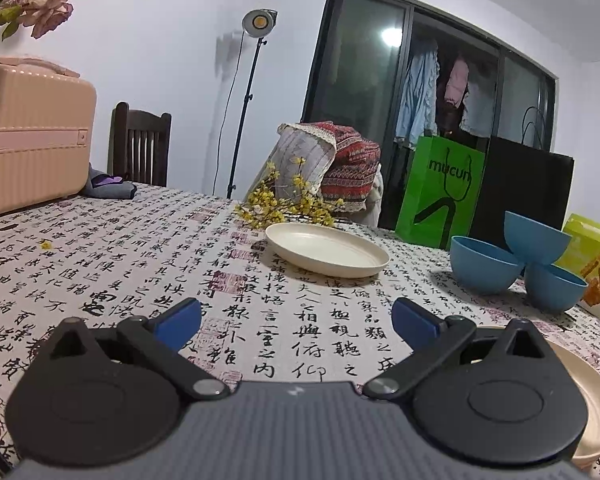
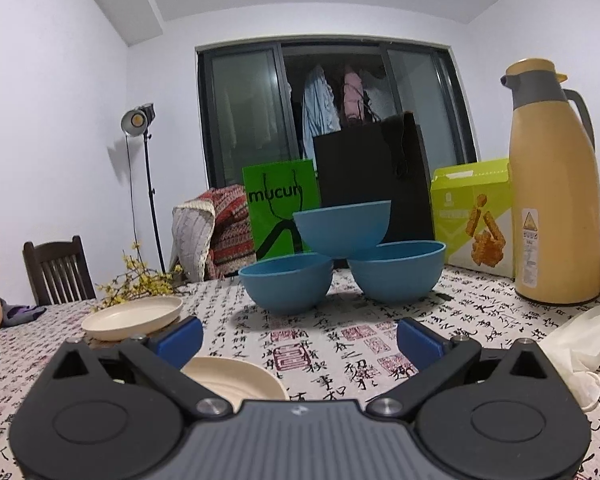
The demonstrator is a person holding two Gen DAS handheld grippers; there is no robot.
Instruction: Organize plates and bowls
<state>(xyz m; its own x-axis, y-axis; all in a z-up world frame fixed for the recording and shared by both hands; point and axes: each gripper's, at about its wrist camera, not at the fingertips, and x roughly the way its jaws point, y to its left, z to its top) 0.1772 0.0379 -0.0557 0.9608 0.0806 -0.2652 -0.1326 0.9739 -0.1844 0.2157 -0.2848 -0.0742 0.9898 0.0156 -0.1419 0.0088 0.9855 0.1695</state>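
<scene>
My left gripper (image 1: 296,322) hangs open over the calligraphy tablecloth, nothing between its blue fingertips. Beyond it lies a cream plate (image 1: 326,249); a second cream plate (image 1: 592,396) peeks out under its right side. Three blue bowls stand at the right: two on the cloth (image 1: 485,265) (image 1: 556,288) and one perched tilted on top (image 1: 536,240). My right gripper (image 2: 300,340) is open too, facing the same bowl pile: left bowl (image 2: 286,284), right bowl (image 2: 396,272), top bowl (image 2: 342,226). A cream plate (image 2: 236,378) sits just under its left finger, another plate (image 2: 132,317) farther left.
A pink case (image 1: 32,136) stands at the left, yellow flower sprigs (image 1: 284,204) behind the far plate. Green bag (image 2: 280,208), black bag (image 2: 372,176), snack box (image 2: 474,216) and yellow thermos jug (image 2: 554,192) line the back. Crumpled white plastic (image 2: 580,344) lies at the right. A dark chair (image 1: 140,144) stands behind the table.
</scene>
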